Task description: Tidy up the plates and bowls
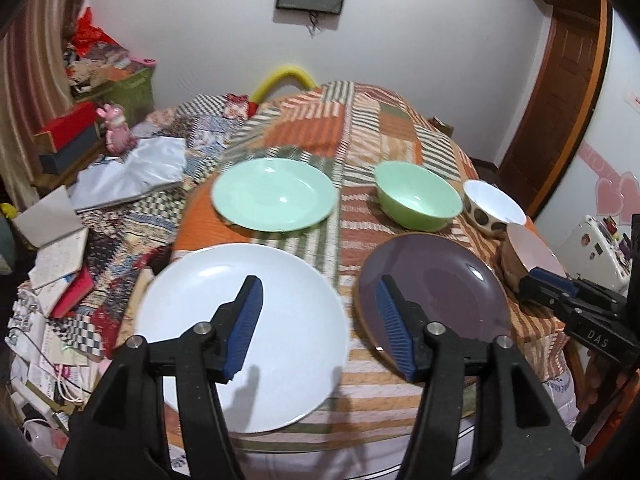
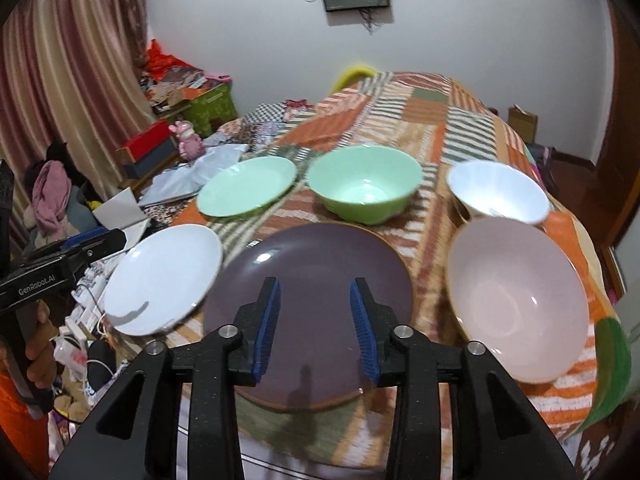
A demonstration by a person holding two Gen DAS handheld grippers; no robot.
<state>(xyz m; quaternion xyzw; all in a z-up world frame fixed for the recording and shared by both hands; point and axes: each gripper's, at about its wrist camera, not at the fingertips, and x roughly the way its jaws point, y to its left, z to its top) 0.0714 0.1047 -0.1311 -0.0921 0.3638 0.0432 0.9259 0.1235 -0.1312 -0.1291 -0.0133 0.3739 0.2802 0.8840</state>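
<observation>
On the patchwork tablecloth (image 1: 360, 120) lie a white plate (image 1: 240, 332) near left, a purple plate (image 1: 436, 300) near right, a mint green plate (image 1: 274, 194) behind, a green bowl (image 1: 418, 194), a white spotted bowl (image 1: 494, 206) and a pink bowl (image 1: 528, 256). My left gripper (image 1: 320, 292) is open and empty, hovering between the white and purple plates. My right gripper (image 2: 314, 296) is open and empty above the purple plate (image 2: 308, 292). The right wrist view also shows the white plate (image 2: 164, 280), mint plate (image 2: 246, 186), green bowl (image 2: 366, 188), white bowl (image 2: 498, 192) and pink bowl (image 2: 518, 296).
Clutter of papers, boxes (image 1: 68, 136) and a pink figurine (image 1: 116, 130) lies left of the table. A curtain (image 2: 68, 80) hangs at the left. A wooden door (image 1: 560, 92) stands at the right. The table's near edge is just below the plates.
</observation>
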